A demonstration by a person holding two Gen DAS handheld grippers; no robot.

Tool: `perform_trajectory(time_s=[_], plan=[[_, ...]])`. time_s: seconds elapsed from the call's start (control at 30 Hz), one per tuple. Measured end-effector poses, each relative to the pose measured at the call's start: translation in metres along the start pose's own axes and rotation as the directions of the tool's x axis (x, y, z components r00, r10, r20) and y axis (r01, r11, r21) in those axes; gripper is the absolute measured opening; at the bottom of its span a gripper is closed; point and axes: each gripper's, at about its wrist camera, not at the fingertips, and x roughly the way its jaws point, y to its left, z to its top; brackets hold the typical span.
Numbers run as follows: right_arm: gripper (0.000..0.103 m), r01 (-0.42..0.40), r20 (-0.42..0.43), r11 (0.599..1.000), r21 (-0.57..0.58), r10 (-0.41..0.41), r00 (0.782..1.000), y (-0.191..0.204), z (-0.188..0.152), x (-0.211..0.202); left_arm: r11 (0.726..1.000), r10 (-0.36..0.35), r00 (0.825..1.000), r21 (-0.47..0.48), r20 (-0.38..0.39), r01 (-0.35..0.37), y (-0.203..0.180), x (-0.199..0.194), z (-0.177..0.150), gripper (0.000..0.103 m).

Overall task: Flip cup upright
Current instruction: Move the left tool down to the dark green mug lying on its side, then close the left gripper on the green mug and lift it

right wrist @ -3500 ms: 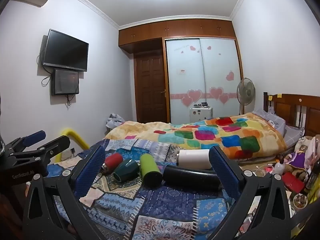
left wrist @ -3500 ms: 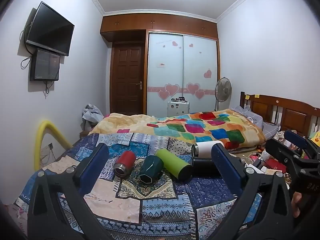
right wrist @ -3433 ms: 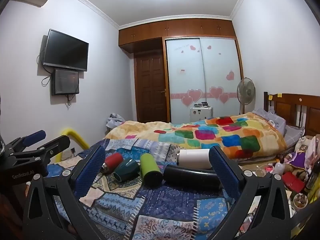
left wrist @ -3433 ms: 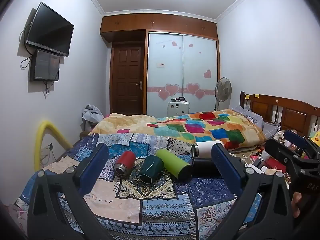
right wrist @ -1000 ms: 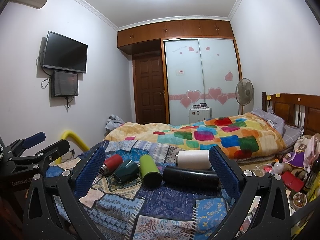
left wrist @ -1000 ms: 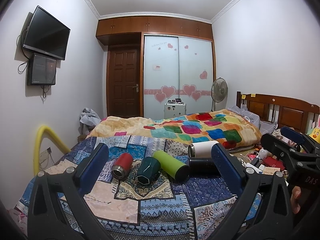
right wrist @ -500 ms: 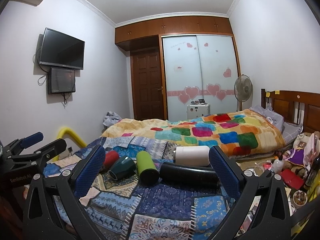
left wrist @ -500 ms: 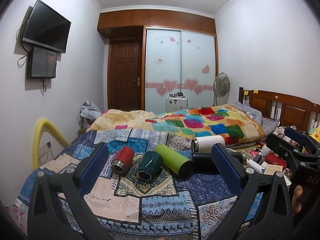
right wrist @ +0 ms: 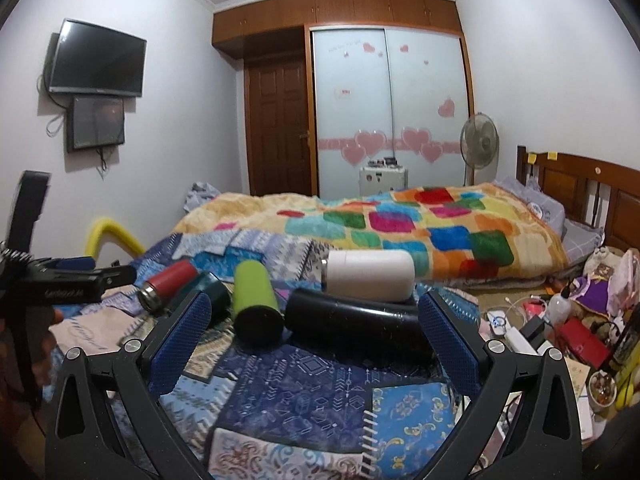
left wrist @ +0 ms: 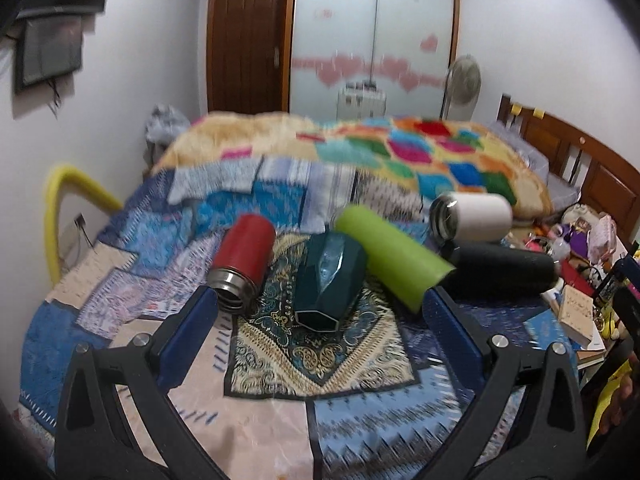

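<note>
— How do the grippers sit?
— The left gripper [left wrist: 322, 310] hovers low, fingers apart, framing the green cup [left wrist: 329, 280] lying sideways between the red flask [left wrist: 244, 258] and lime tumbler [left wrist: 394, 258]. The right gripper [right wrist: 314, 314] is spread too.

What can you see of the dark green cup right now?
The green cup is dark teal, faceted and glossy, like glazed ceramic. It lies on its side on the quilt, its hexagonal end facing the left gripper, whose jaws are open and short of it. The red flask lies just left; the lime tumbler appears to touch its right.
</note>
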Motion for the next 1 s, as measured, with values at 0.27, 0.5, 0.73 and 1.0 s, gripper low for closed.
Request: perform_trajectory(time_s=[0.27,0.5,0.73,1.0], plan=[[0.103,0.011,-0.065,1.0,0.007,-0.01,0.998,-0.009,-0.009,0.03,0.998,-0.05,0.973,0.03,-0.227,0.059,-0.001,0.093,0.01,0.093],[0.103,-0.002,-0.097,1.0,0.026,0.005,0.995,-0.014,-0.011,0.051,0.996,-0.044,0.945,0.057,-0.323,0.066,-0.004,0.139,0.01,0.092],[0.103,-0.018,-0.12,0.999,0.046,0.023,0.993,-0.015,-0.017,0.061,0.991,-0.073,0.919,0.073,-0.388,0.109,-0.007,0.164,0.01,0.071],[0.103,-0.023,-0.131,0.998,0.058,0.031,0.991,-0.016,-0.018,0.063,0.987,-0.021,0.924,0.142,-0.382,0.081,-0.016,0.16,0.007,0.071]])
